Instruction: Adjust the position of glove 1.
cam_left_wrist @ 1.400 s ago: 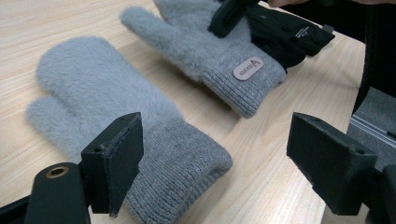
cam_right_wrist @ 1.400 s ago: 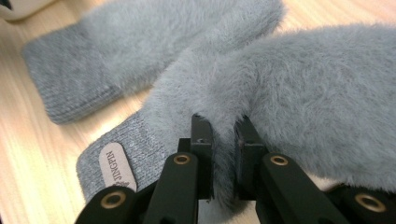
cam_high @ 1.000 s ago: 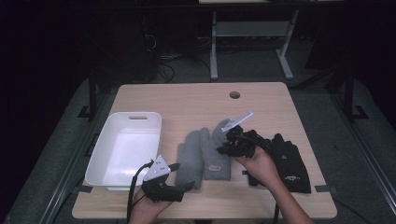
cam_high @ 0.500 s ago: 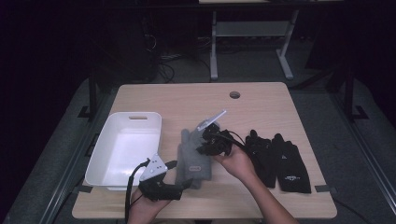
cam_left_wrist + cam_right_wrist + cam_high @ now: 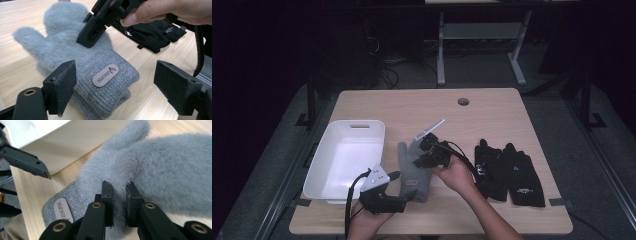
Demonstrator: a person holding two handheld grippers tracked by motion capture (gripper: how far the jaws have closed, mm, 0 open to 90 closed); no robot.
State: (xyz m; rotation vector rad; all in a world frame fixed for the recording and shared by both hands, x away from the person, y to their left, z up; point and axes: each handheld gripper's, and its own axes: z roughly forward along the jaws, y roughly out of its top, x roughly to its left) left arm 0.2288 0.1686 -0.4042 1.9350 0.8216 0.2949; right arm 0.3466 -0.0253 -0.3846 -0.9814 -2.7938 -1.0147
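**Mitten pinched beside the bin**

Dark room, pale wooden worktop (image 5: 492, 107) under the lamp. Right tool (image 5: 119, 187) has its jaws nearly closed on a fold of fluffy pile on the grey mitten (image 5: 414, 167), a pinch in the middle of the palm, probably so the soft cloth can be lifted without slipping. Left tool (image 5: 120, 82) waits with jaws wide apart, straddling the knitted cuff without touching it, likely ready to take that end. The mitten lies flat on the worktop, thumb toward the white bin (image 5: 344, 157) just beside it, which looks like where it is headed. Black gloves (image 5: 509, 170) lie side by side to the right, well apart from the bin.
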